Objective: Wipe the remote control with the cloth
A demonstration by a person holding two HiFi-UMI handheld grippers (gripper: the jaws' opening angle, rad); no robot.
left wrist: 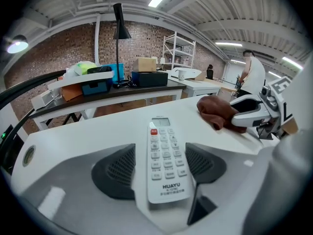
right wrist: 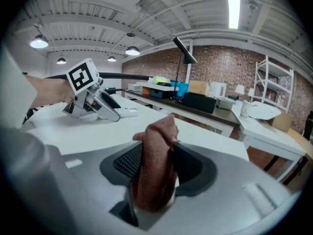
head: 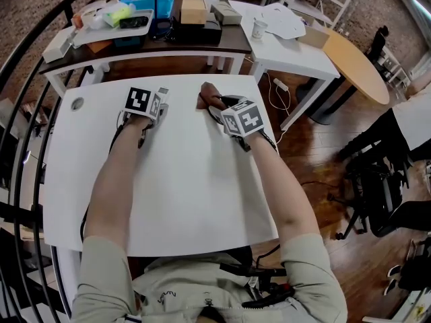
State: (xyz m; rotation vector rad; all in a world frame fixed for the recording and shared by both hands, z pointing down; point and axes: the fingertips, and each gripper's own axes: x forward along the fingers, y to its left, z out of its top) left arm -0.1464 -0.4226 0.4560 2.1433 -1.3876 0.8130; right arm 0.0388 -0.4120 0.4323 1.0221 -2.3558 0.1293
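The white plastic remote control [left wrist: 166, 160] lies flat on the white table [head: 188, 194], buttons up, with its length along the left gripper [left wrist: 160, 166]. The two dark pads of this gripper stand one at each long side of it. On the left side a thin strip of table shows between pad and remote, so I judge these jaws as apart and not yet pressing. The right gripper [right wrist: 159, 164] is clamped on the reddish-brown soft cloth [right wrist: 155, 146], which stands bunched and fills the gap between its pads. In the head view the cloth is near the far edge of the table, close to the remote but apart from it.

The step in hand, as I judge it, is to secure both things before the wiping begins. To do it well, the left jaws should close on the long sides near the lower end, where there are no buttons. They should press only so firmly that the remote does not slide, because smooth plastic can twist out if it is squeezed at one corner. The right gripper should bring the loose fold of cloth, not its hard jaw tips, onto the button face and stroke along the length. Light pressure is enough, because the table carries the remote.
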